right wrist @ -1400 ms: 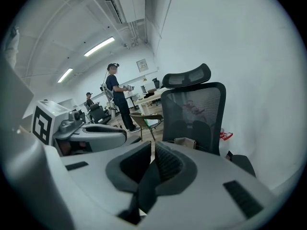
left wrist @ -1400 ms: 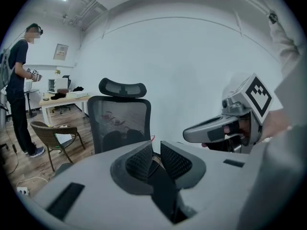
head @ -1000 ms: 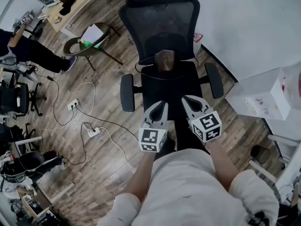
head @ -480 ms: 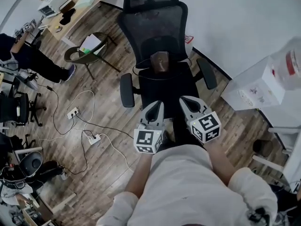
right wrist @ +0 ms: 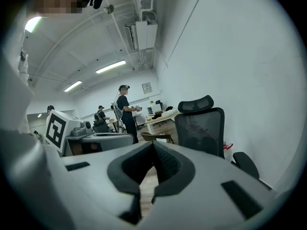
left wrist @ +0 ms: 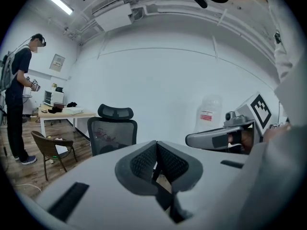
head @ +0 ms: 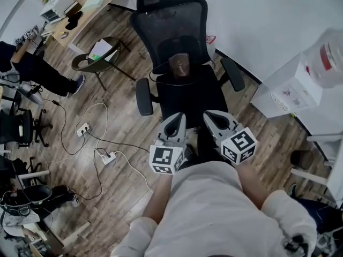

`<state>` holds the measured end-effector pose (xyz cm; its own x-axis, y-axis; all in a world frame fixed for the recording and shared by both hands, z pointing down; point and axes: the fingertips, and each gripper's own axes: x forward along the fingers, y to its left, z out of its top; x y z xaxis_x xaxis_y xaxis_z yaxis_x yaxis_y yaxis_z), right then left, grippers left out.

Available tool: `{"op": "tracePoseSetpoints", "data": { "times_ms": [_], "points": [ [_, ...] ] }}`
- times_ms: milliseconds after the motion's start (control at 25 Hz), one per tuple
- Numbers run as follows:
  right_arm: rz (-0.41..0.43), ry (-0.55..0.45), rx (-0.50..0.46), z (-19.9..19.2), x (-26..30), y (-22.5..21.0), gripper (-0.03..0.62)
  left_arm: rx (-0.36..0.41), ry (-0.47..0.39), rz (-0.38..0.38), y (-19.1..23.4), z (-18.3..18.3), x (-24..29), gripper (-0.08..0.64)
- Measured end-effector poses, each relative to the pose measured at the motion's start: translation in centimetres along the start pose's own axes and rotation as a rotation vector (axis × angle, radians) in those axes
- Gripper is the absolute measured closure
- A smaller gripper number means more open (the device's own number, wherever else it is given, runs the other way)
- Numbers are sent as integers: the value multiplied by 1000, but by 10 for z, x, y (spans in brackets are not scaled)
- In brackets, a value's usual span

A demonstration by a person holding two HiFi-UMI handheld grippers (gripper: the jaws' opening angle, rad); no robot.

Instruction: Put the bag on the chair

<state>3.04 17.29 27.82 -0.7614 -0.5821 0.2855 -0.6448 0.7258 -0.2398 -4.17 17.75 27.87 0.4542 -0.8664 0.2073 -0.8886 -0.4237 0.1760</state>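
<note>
A small brown bag [head: 179,64] stands on the black office chair's seat [head: 187,95], against the mesh backrest, with its dark strap lying round it. Both grippers hover in front of the seat's near edge, apart from the bag. My left gripper [head: 178,118] has just closed its jaws, and its pads [left wrist: 144,159] meet with nothing between them. My right gripper [head: 210,115] is shut and empty too, its pads [right wrist: 165,163] pressed together. The chair [left wrist: 112,128] shows beyond the left jaws, and the chair [right wrist: 201,128] stands right of the right jaws.
A wicker chair [head: 99,55] with papers stands left of the office chair. Cables and power strips [head: 102,151] lie on the wood floor. A white box with a water bottle [head: 292,90] is at the right. A person [head: 32,63] stands by the desk [head: 86,1].
Both grippers have drawn back from the seat toward my body and risen a little. The bag stays on the chair where it was.
</note>
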Motion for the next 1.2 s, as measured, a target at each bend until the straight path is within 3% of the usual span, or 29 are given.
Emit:
{"op": "tracePoseSetpoints", "data": {
  "times_ms": [680, 1200],
  "points": [
    [12, 15, -69, 3, 2, 14, 589, -40, -14, -12, 8, 2, -26, 555],
    [-9, 12, -45, 3, -1, 8, 589, -34, -1, -46, 0, 3, -18, 555]
  ]
}}
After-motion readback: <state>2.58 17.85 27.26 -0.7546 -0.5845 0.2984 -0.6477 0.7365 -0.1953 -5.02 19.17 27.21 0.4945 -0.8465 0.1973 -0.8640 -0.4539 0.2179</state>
